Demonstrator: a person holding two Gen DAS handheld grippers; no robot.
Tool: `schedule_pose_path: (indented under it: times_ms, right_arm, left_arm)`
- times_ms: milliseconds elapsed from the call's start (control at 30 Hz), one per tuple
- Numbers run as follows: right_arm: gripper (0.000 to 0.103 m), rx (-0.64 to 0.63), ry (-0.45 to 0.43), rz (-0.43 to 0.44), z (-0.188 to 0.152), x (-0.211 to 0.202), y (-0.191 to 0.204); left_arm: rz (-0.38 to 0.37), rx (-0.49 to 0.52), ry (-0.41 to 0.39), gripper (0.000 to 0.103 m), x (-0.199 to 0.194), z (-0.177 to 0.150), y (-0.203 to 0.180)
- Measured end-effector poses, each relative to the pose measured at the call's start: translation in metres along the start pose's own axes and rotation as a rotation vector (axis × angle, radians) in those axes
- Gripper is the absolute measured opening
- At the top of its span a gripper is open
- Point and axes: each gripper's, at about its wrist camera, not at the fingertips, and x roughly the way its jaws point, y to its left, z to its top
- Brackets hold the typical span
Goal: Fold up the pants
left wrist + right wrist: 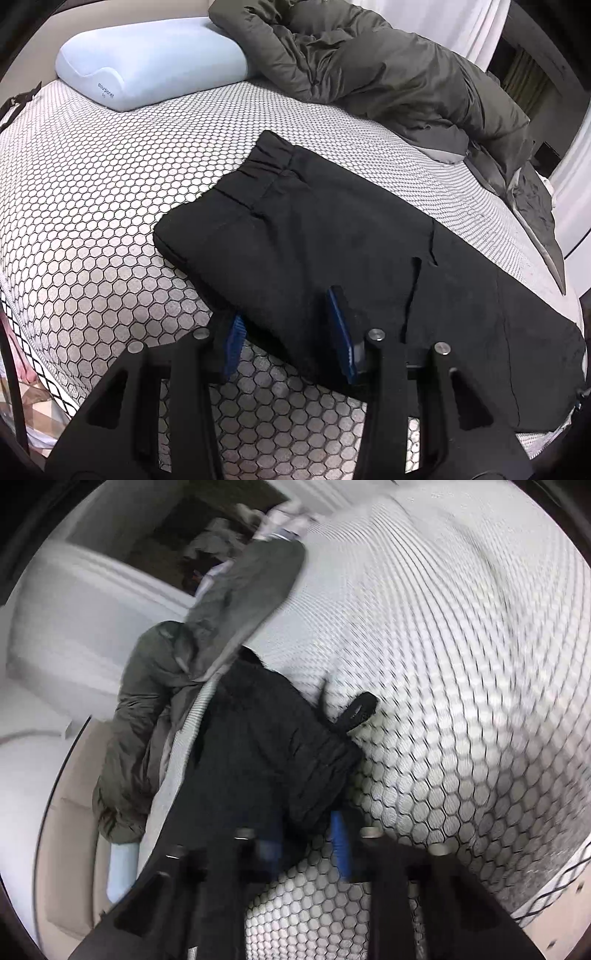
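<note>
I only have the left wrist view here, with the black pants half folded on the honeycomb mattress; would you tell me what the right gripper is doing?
Observer: The right gripper has black pants fabric between its blue pads, at the end of the garment nearest its camera.
Operator: Thank you. Is it a firm grip?
Observer: The jaws stand nearly together on the cloth, though that view is blurred.
Operator: Is anything loose near it?
Observer: A black strap loop sticks out from the pants onto the mattress.
Operator: And behind the pants?
Observer: From that side, the grey-green duvet trails off the mattress edge.
</note>
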Motion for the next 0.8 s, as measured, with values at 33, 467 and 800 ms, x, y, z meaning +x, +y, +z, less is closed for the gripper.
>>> schedule_pose_path:
  times_ms: [33, 467, 800]
  right_arm:
    - [0.012, -0.019, -0.027, 0.009, 0.0, -0.01, 0.002]
    - [0.055, -0.065, -0.053, -0.09, -0.008, -0.036, -0.018]
    - [0.069, -0.285, -0.065, -0.221, 0.011, -0.03, 0.04]
  left_arm:
    - [0.0, -0.005, 0.001, 0.038, 0.001, 0.0, 0.001]
    - [-0.009, 0.012, -0.001, 0.045, -0.026, -0.002, -0.005]
    - [-0.141, 0.177, -0.054, 0.082, -0.068, -0.017, -0.084]
